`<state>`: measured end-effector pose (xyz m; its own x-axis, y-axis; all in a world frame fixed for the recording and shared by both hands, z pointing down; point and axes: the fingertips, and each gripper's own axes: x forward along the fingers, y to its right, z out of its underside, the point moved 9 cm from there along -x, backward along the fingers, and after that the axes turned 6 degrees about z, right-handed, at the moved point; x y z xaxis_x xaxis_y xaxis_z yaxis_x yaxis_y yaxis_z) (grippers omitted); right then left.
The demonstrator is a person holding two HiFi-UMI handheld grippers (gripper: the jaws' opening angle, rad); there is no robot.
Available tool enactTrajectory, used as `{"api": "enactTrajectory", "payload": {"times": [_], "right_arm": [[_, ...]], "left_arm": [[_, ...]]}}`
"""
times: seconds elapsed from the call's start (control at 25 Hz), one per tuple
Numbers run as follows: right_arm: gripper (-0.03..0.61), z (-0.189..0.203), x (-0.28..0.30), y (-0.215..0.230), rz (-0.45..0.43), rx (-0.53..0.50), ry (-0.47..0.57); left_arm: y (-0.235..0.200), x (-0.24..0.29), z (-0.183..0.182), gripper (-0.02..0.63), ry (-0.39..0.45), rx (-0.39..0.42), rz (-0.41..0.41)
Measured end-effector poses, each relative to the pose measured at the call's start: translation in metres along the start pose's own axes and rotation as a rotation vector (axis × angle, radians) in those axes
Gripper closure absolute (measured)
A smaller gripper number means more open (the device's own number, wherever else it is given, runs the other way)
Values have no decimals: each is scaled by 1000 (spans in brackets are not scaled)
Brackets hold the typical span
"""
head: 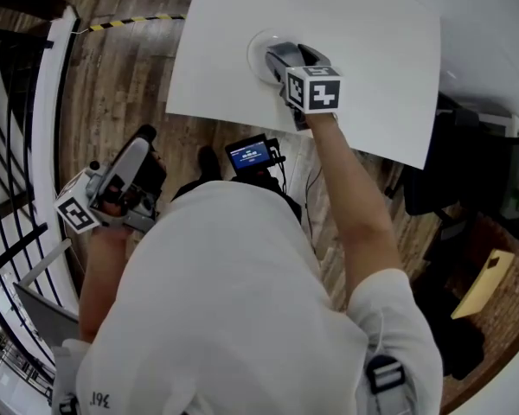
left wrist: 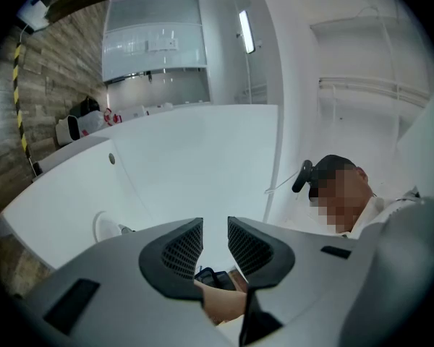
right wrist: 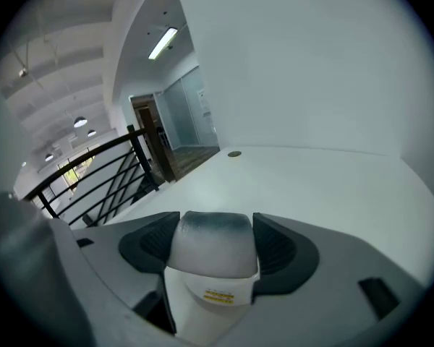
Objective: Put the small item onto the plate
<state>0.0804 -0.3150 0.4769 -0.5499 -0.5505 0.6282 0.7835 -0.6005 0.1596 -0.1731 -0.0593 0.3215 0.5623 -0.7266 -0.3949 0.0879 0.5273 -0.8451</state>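
- The right gripper (head: pixel 279 59) reaches out over the white worktop (head: pixel 372 50). Its fingers (right wrist: pixel 278 248) are clamped on the small item (right wrist: pixel 213 248), a pale rounded piece with a greyish top and a yellow label.
- From above, the item hangs over the white plate (head: pixel 255 56), which lies near the worktop's front edge. I cannot tell whether it touches the plate.
- The left gripper (left wrist: pixel 215 244) is held low beside the person, off the worktop. Its fingers (left wrist: pixel 181 255) stand a little apart with nothing between them.
- Risk as I see it: the item looks smooth and rounded, so letting go while it is above the plate could make it roll or bounce off.
- The plate is white on a white surface and the gripper hides most of it, so the release could be misjudged and land on the rim.
- A nudge from the gripper could slide the plate towards that near edge.
- The worktop is bare, smooth and matt, with one small round fitting (right wrist: pixel 233 153) set into it.
- Around it are a wood-plank floor (head: pixel 121 76), a black railing (right wrist: pixel 108 172), yellow-and-black tape (head: pixel 130 22) and strip lights (right wrist: pixel 163 43) overhead.
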Motion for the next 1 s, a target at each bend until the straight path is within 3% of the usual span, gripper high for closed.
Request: {"api": "enactTrajectory", "payload": {"times": [0.32, 0.64, 1.0], "right_arm": [[270, 14, 41, -9, 72, -215, -114], [270, 26, 52, -7, 119, -328, -167], [270, 30, 53, -6, 125, -294, -175]], "left_arm": [[-1, -8, -3, 508, 22, -1, -32], [-9, -1, -4, 508, 4, -15, -32], [-12, 5, -5, 508, -24, -21, -16]]}}
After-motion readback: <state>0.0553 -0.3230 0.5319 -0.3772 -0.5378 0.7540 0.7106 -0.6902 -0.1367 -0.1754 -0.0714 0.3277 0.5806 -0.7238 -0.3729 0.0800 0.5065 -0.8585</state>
